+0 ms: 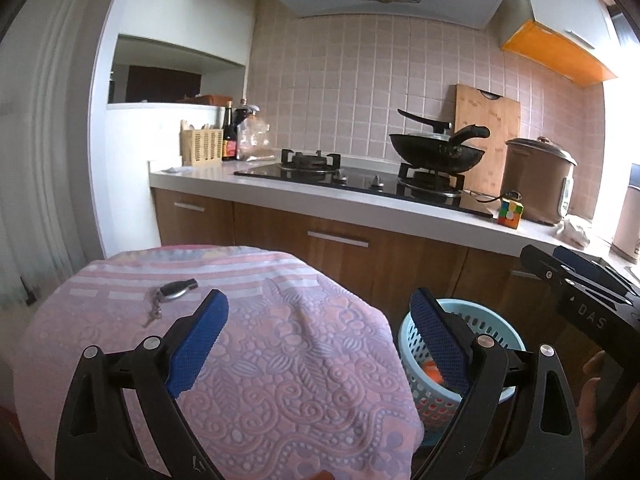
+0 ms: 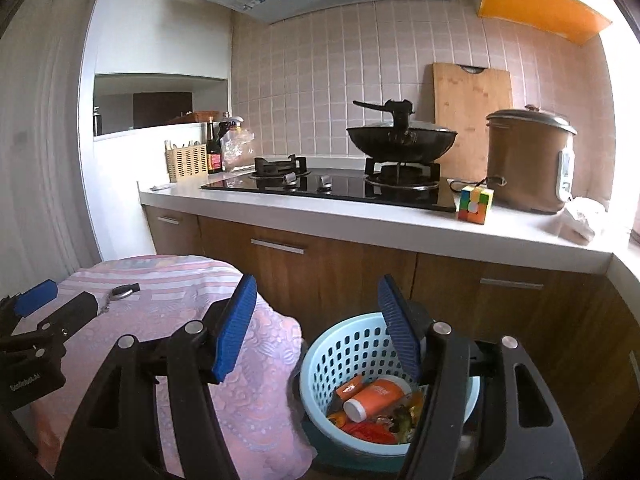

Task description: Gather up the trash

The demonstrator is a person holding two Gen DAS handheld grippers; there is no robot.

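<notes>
Trash in the blue basket, both hand-held grippers empty above it

The light blue perforated basket (image 2: 360, 360) sits on the floor against the wooden cabinets, just beside the pink patterned cloth (image 2: 240, 360) at its 9 o'clock; inside lie an orange tube with a white cap (image 2: 374, 396), a small orange packet (image 2: 349, 387) touching it, red wrapper scraps (image 2: 370, 432) and some darker bits too small to tell. The right hand-held gripper (image 2: 316, 328) hangs over the basket's 10 o'clock rim, jaws apart and holding nothing. The left hand-held gripper (image 1: 320, 344) hovers over the cloth, jaws wide apart and empty. A key fob (image 1: 176, 292) rests on the cloth at 11 o'clock from the left gripper. A puzzle cube (image 2: 475, 204) stands on the desk (image 2: 360, 224) beside a brown cooker (image 2: 528, 160)
</notes>
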